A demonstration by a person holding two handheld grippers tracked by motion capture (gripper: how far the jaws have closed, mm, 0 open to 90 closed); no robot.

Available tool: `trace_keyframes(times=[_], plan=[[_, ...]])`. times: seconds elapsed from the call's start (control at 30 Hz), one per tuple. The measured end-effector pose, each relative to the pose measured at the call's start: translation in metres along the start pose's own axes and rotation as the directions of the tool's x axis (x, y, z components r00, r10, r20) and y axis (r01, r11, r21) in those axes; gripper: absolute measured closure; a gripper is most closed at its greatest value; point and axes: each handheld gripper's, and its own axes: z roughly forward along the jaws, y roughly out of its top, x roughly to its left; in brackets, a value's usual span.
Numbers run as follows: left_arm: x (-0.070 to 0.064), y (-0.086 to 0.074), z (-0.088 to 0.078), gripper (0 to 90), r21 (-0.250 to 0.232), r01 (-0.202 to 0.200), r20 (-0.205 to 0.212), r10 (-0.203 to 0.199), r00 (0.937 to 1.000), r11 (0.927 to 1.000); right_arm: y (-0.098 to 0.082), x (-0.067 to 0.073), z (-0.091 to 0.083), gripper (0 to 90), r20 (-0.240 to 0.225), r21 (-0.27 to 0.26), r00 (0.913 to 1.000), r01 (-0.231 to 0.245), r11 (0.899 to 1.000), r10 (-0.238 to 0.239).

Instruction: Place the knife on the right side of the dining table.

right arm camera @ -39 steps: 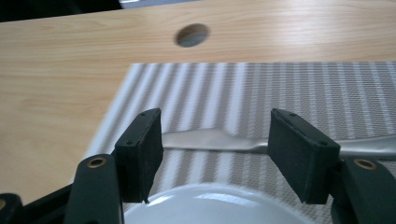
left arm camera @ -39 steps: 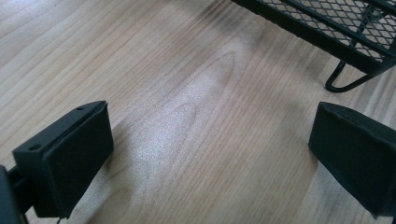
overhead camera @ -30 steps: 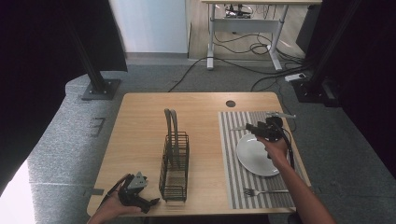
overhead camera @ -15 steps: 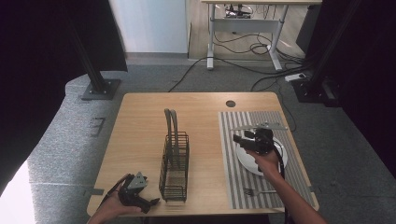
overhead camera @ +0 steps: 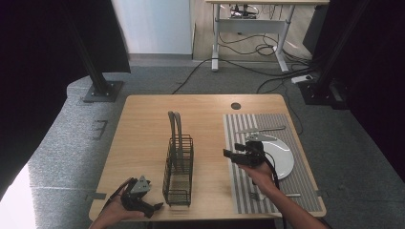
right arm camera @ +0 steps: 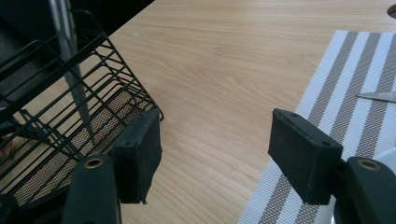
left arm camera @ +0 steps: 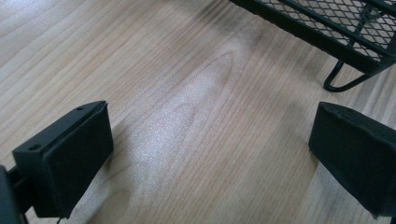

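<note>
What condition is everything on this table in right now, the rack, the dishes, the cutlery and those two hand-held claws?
Black wire rack: upright on the table, nothing in it.
White round plate: flat on the mat, empty, partly hidden.
Grey striped placemat: lying flat.
Silver knife: flat on the mat, beyond the plate.
Silver fork: flat, near edge.
Left gripper: open, empty.
Right gripper: open, empty.
</note>
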Motion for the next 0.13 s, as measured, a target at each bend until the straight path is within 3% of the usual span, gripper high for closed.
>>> trace_keyframes(times=[0.13], plan=[[0.0001, 0.0, 0.0, 0.0, 0.0, 0.0, 0.0, 0.0, 1.0, 1.0, -0.0003, -0.003, 0.0001, 33.1, 0.011, -0.011, 0.9997, -0.021, 1.0, 0.021]])
